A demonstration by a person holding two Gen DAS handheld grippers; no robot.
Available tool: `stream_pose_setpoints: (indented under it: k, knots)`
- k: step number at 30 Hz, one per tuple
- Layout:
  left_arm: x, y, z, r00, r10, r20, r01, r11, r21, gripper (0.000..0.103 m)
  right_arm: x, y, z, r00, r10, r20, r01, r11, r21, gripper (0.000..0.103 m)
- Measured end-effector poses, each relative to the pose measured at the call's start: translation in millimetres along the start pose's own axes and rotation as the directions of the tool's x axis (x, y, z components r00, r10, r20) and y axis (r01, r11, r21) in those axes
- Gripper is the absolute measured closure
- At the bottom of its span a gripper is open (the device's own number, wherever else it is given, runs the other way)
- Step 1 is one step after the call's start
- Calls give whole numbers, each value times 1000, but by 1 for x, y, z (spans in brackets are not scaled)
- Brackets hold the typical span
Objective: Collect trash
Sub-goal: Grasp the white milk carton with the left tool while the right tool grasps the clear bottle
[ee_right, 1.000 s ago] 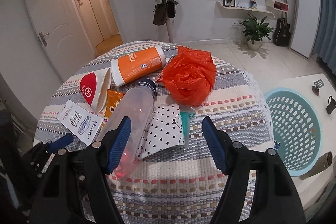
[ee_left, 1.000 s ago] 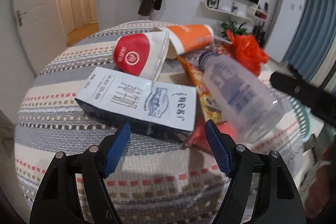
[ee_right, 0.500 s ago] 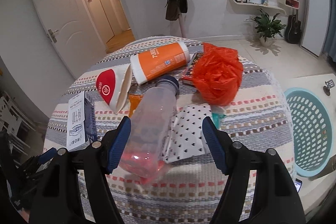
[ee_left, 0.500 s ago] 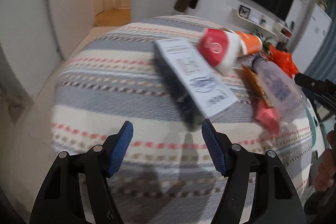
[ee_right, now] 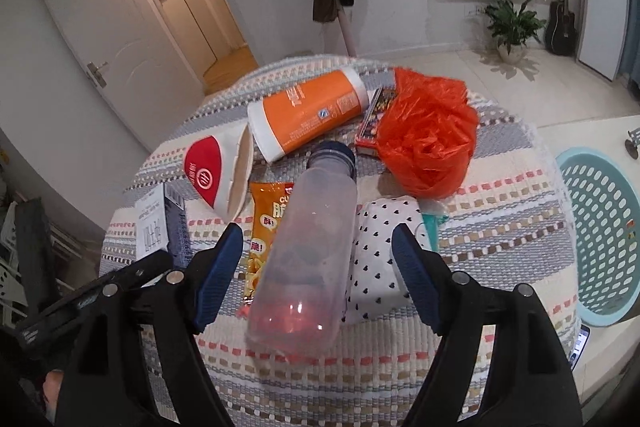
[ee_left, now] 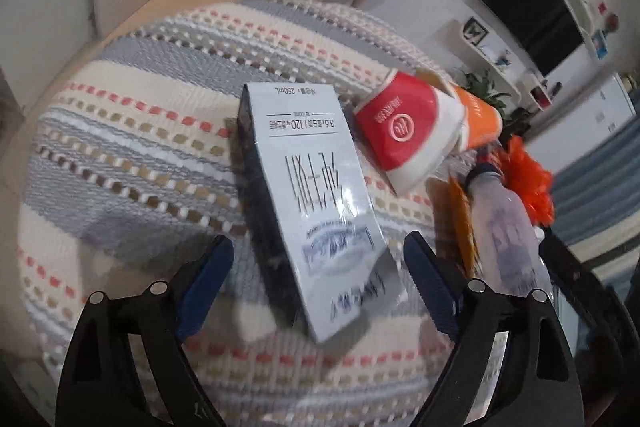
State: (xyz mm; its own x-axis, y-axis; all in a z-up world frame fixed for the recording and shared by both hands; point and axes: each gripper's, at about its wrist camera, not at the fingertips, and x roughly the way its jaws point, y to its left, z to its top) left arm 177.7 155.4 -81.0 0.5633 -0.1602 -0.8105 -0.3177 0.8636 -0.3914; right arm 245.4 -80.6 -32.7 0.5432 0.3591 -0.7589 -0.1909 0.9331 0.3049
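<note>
My left gripper (ee_left: pixel 316 281) has its jaws spread wide, the near end of the milk carton (ee_left: pixel 316 203) between the blue pads (ee_left: pixel 206 283), no contact visible. Carton lies flat on the striped tablecloth (ee_left: pixel 132 155). Right of it: red-and-white paper cup (ee_left: pixel 404 129) on its side, orange canister (ee_left: pixel 478 121) behind, clear plastic bottle (ee_left: pixel 506 239), orange plastic bag (ee_left: pixel 530 185). Frame's motion-blurred.

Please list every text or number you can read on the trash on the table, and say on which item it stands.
"250mL": milk carton, top edge, upside down.
"3.6" and "120": same carton, line below.
"CU": orange snack packet, cut off by the clear bottle.
Red paper cup and orange tube: print too blurred.
</note>
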Motion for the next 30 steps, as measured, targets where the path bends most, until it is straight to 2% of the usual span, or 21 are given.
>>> stream_pose_setpoints:
  k: [3,8,9,11,13,14,18,22,27,30]
  knots:
    - [5,-10,7,999,31,18,-32,999,26,19,17,-3,4,998,14,-53,-13,1000,25,30]
    - [21,-26,18,992,127,26,-129,988,86,21,35,-3,8,994,28,-101,-25,999,33,30]
    - [22,-28,18,989,143,33,-146,984,100,25,37,-2,8,994,23,-105,-20,999,26,31]
    - [25,-35,20,984,173,43,-177,976,126,30,41,1,8,993,24,-116,-23,1000,12,38]
    - [25,-37,18,980,192,55,-198,969,145,37,44,6,6,992,21,-127,-22,1000,-12,53]
    - [26,-35,18,979,197,60,-204,968,150,37,45,9,5,991,20,-129,-23,999,-22,55]
    - [17,-30,10,983,168,73,-178,972,155,43,37,16,-3,992,56,-115,-63,996,-57,58]
    - [2,-28,-3,990,102,94,-117,978,175,54,30,22,-15,986,105,-129,-115,991,-73,58]
    - [-14,-25,-19,995,23,97,-41,983,180,54,16,27,-29,971,193,-139,-202,978,-59,59]
    - [-26,-26,-24,992,-19,124,-3,985,172,54,0,26,-24,970,220,-107,-226,973,-55,59]
